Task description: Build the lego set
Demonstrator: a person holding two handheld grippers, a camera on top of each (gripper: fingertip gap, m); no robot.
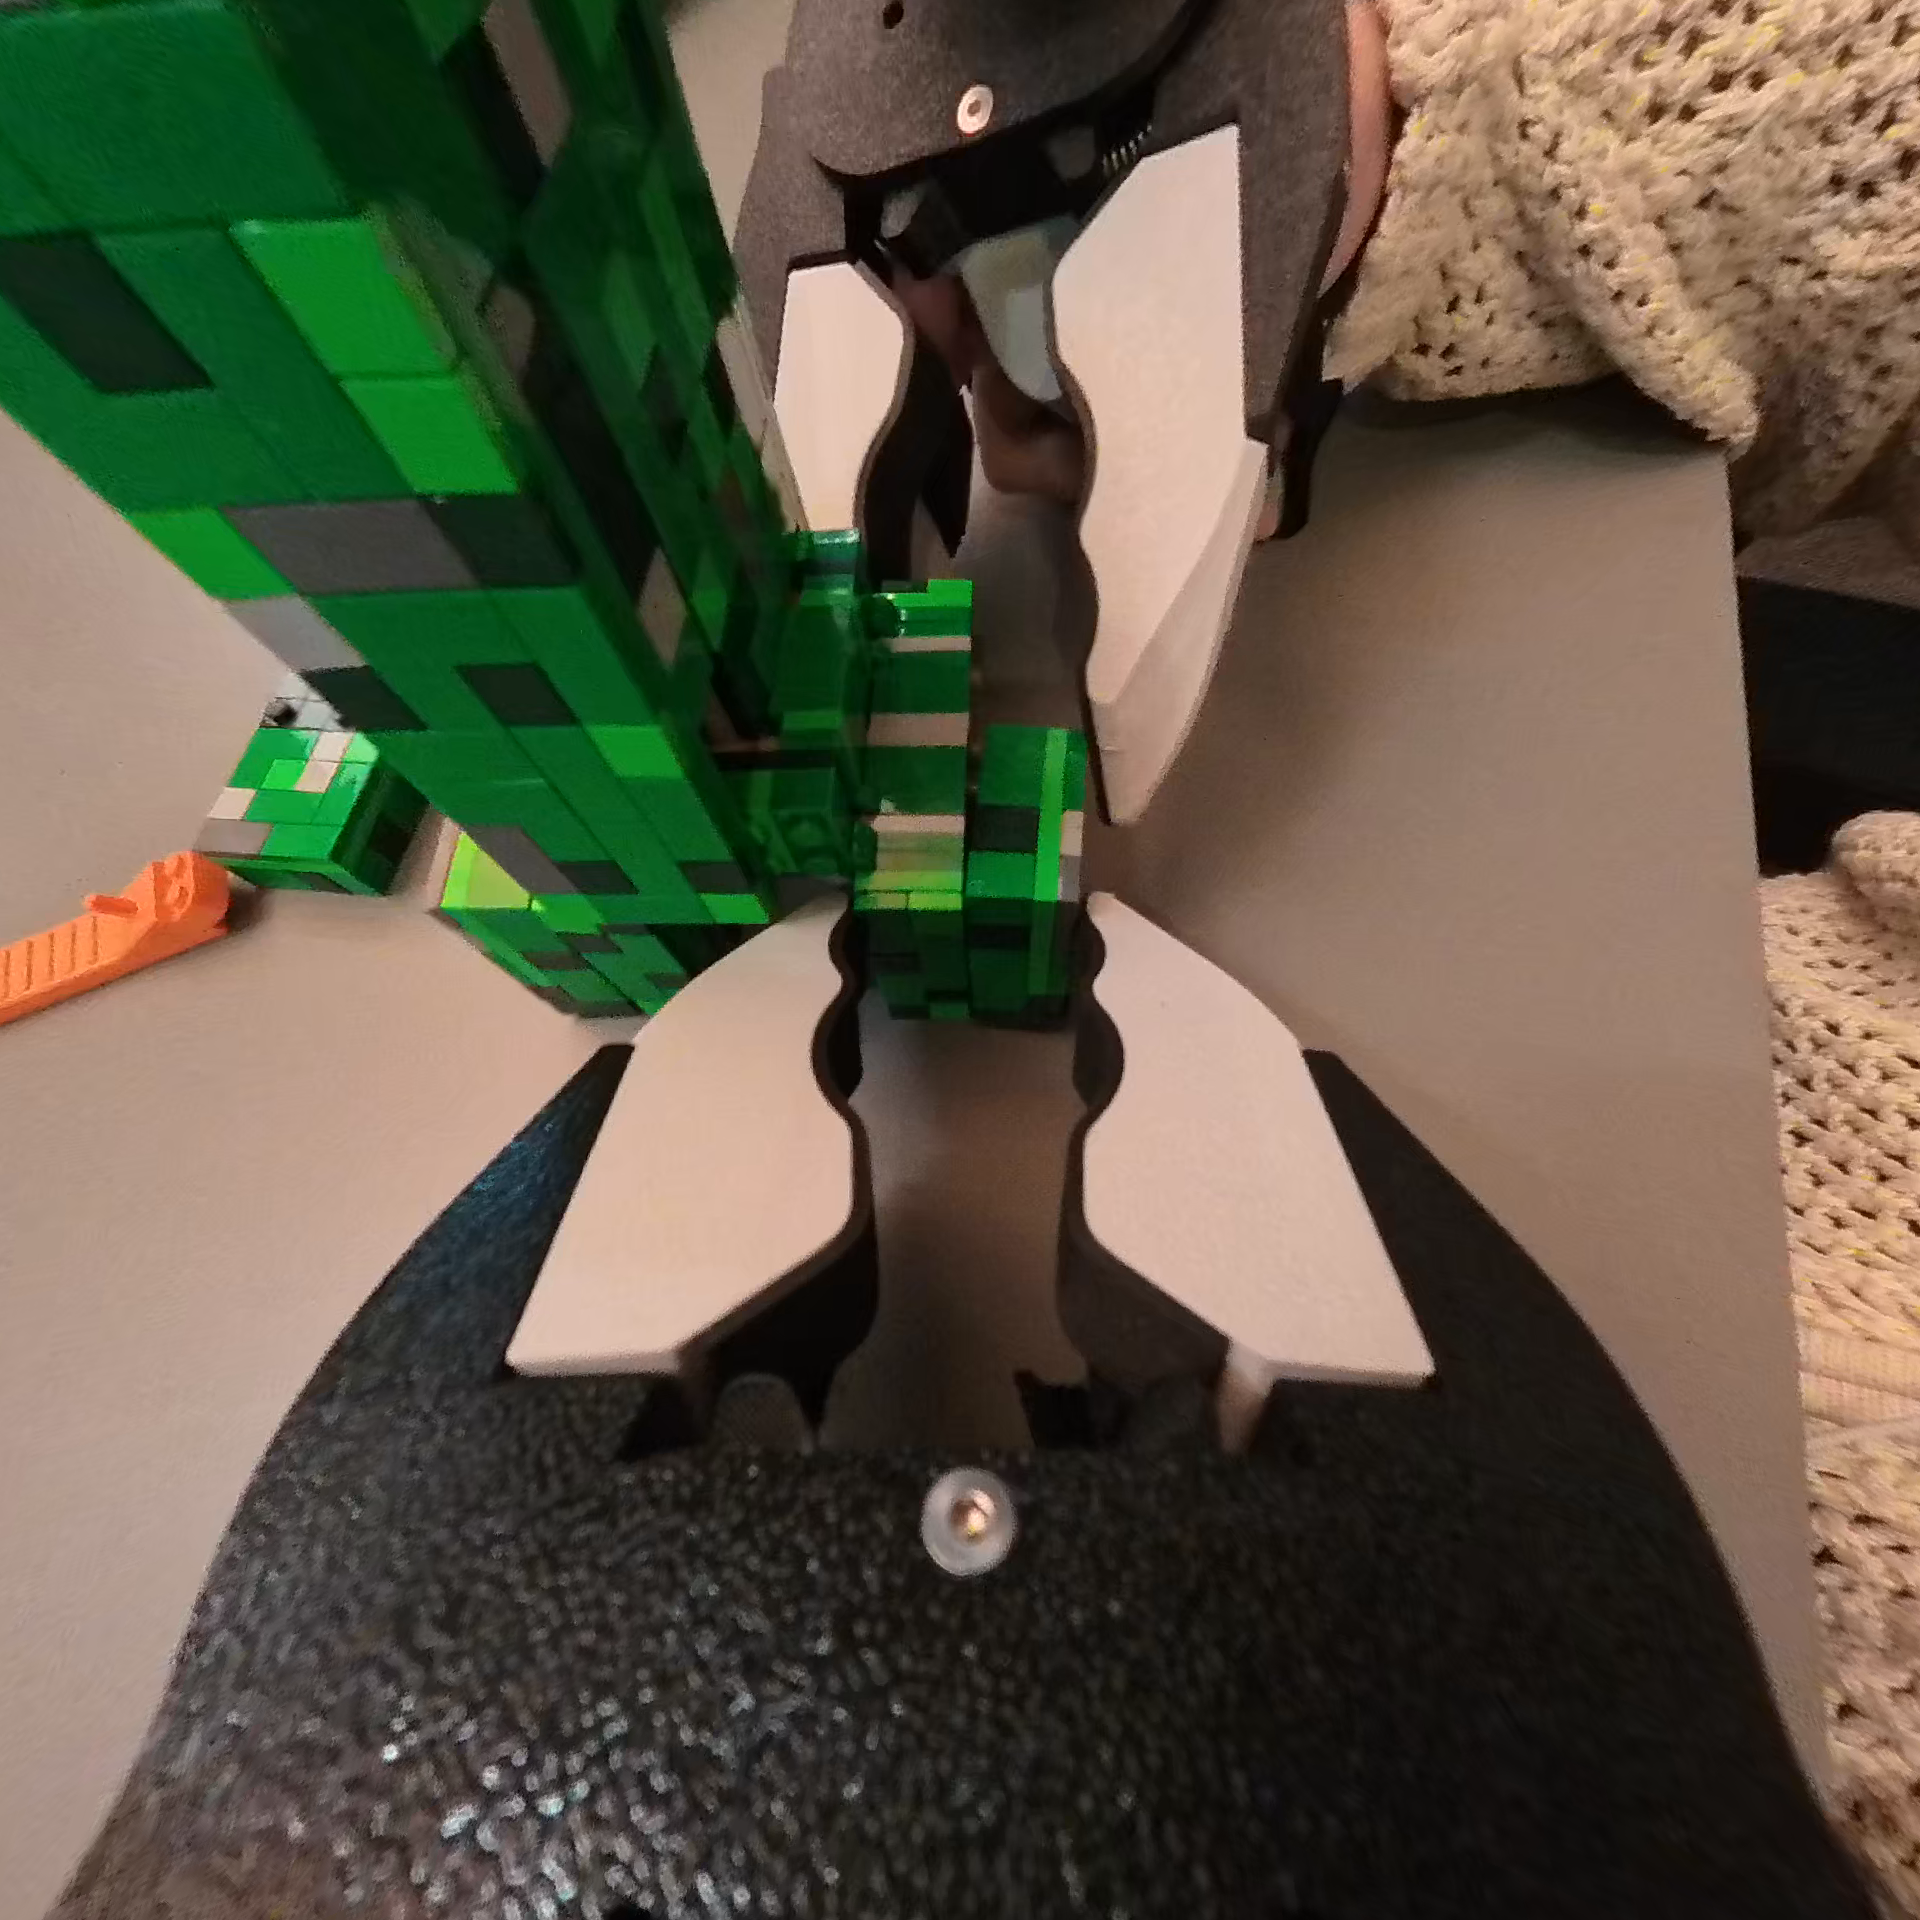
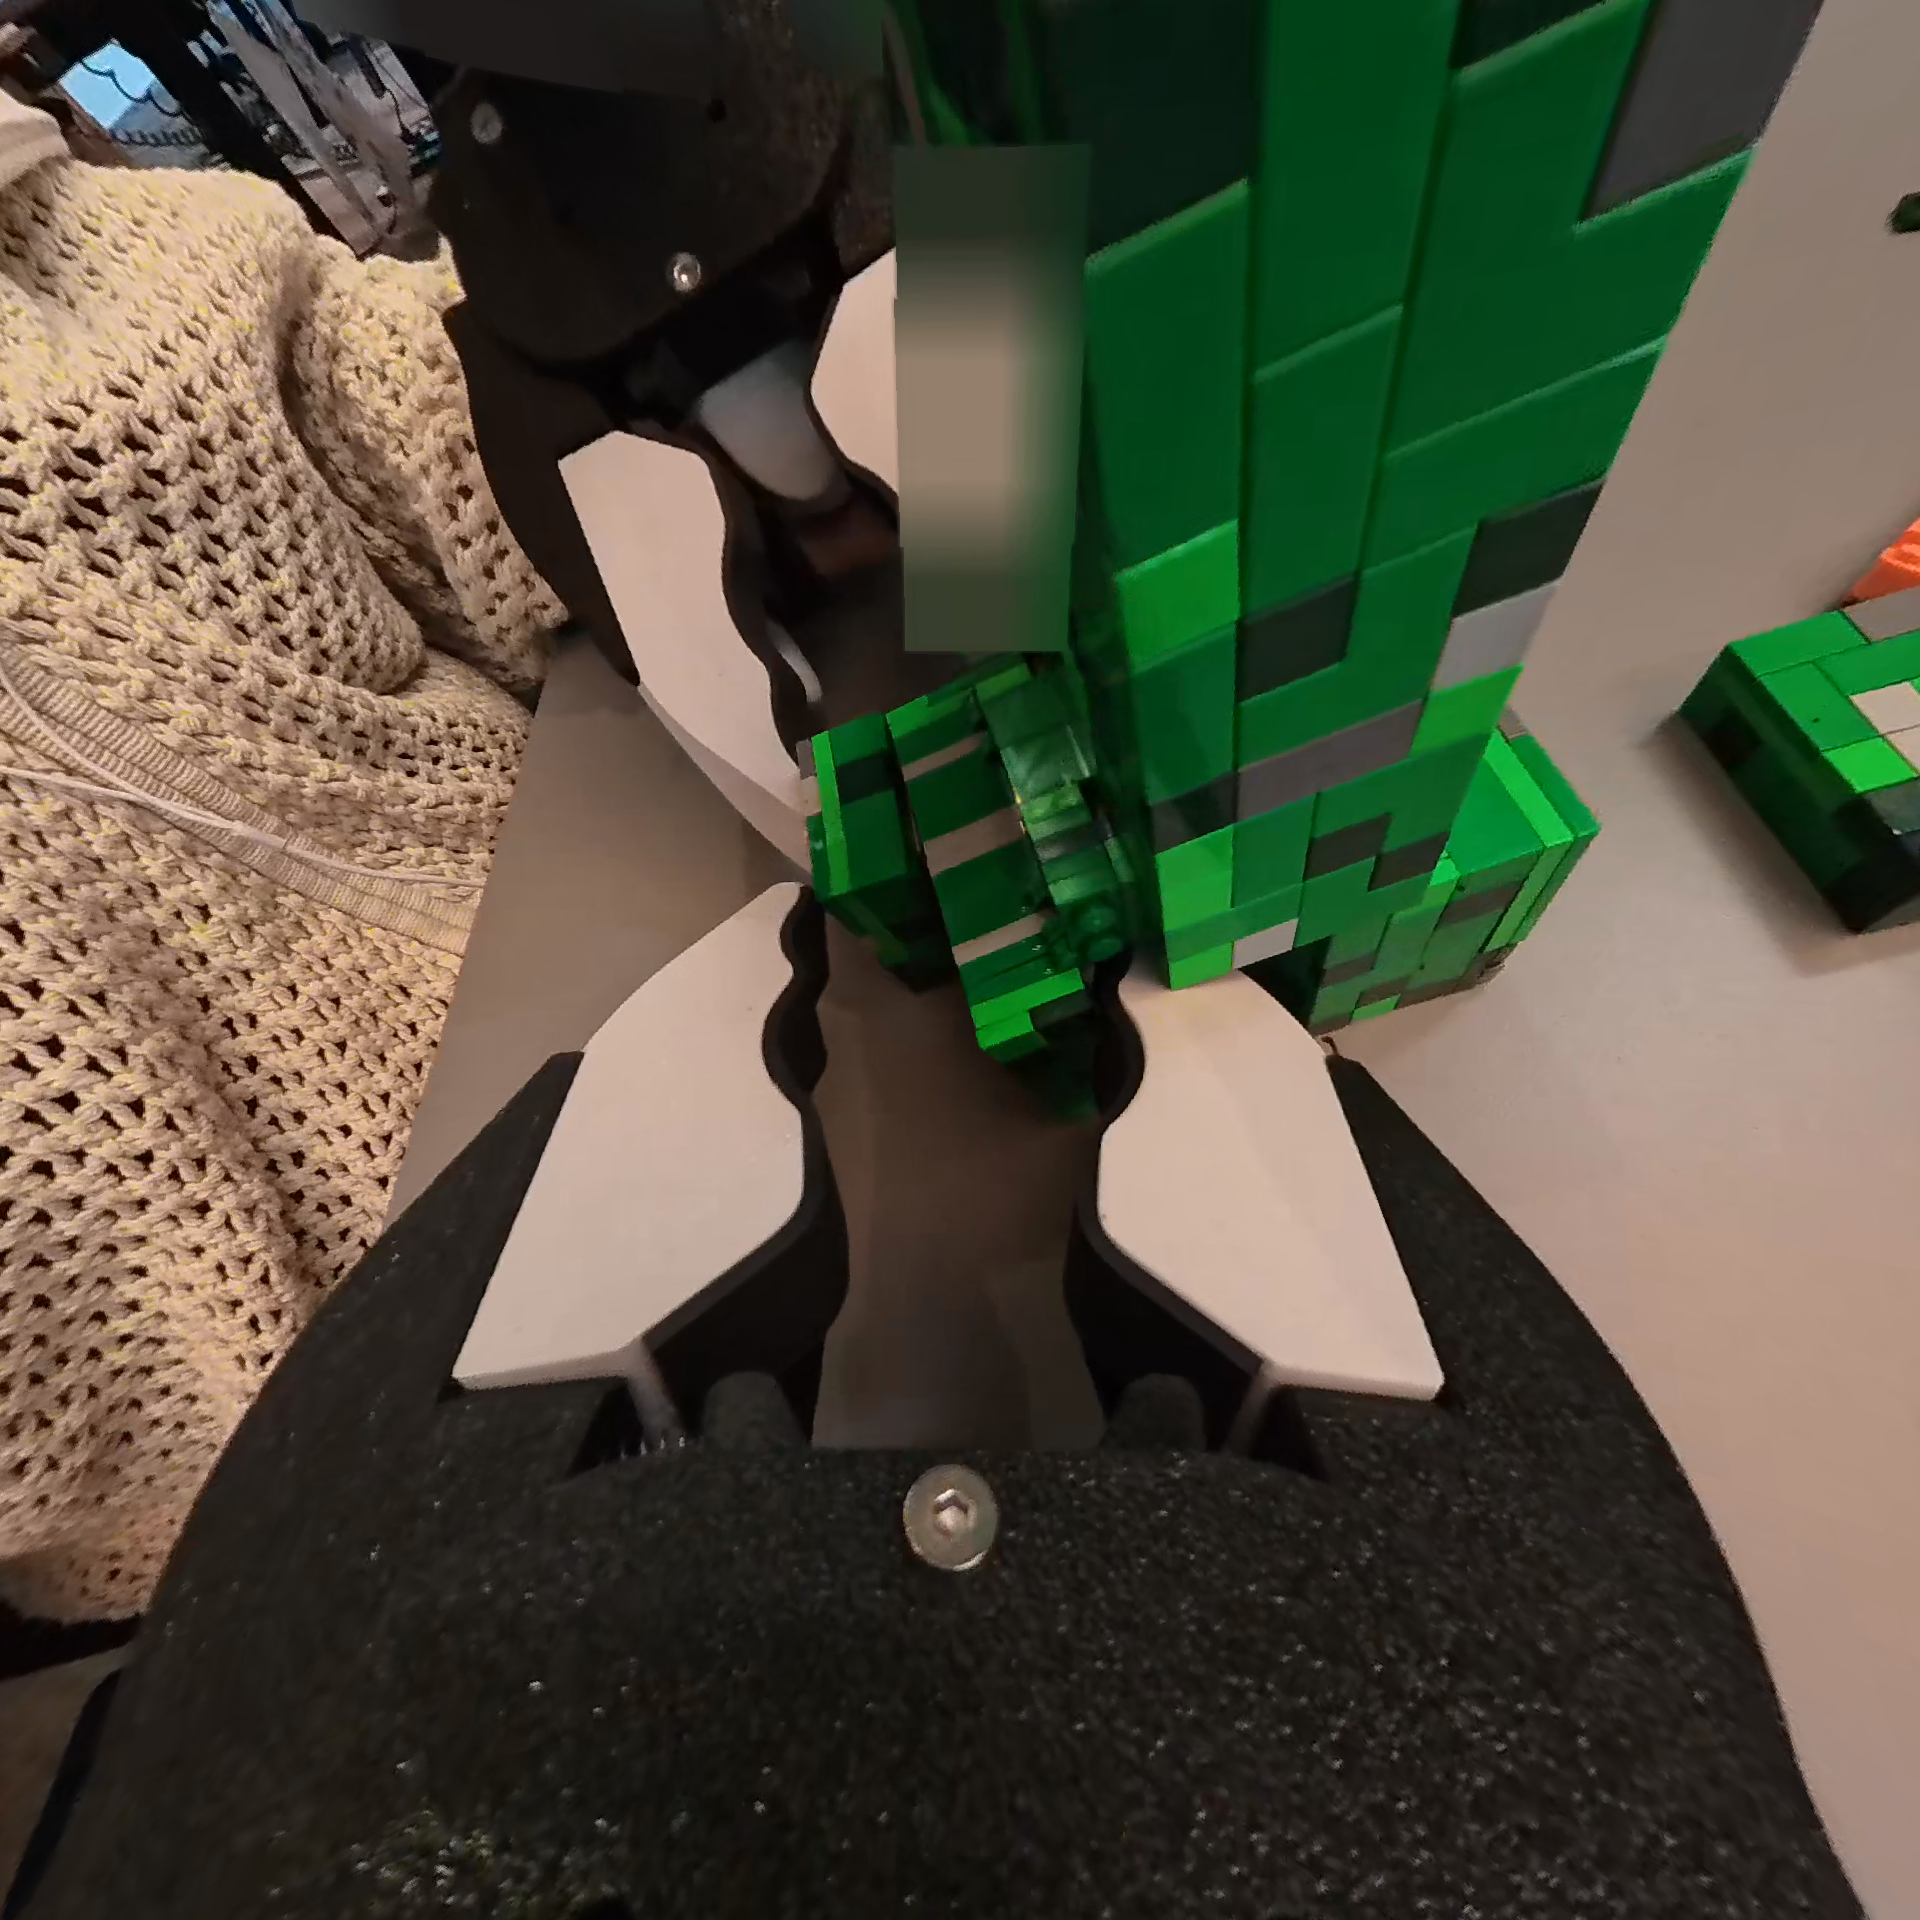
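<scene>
Brickwork, green, in three lots on grey tabletop [image 1: 1455, 727]. Tall tower [image 1: 343, 436] stands upright, long axis vertical, foot on the tabletop. Small block module [image 1: 977, 862], green with grey and dark tiles, sits at the tower's base, touching or nearly touching its side; short, roughly cubic, no clear long axis, studded face apparently turned toward the tower. Left tool [image 1: 966, 956] pinches the module from the near side, fingers spread only to its width. Right tool [image 2: 966, 966] likewise clamps the same module from the opposite side. Loose green sub-assembly [image 2: 1829, 769] lies apart, beside an orange brick separator [image 1: 114, 940].

Handling, judged: light, rigid, smooth-faced and slippery; seams likely to split under twisting. Best taken across flat opposite faces, low, pushing square toward the tower.
</scene>
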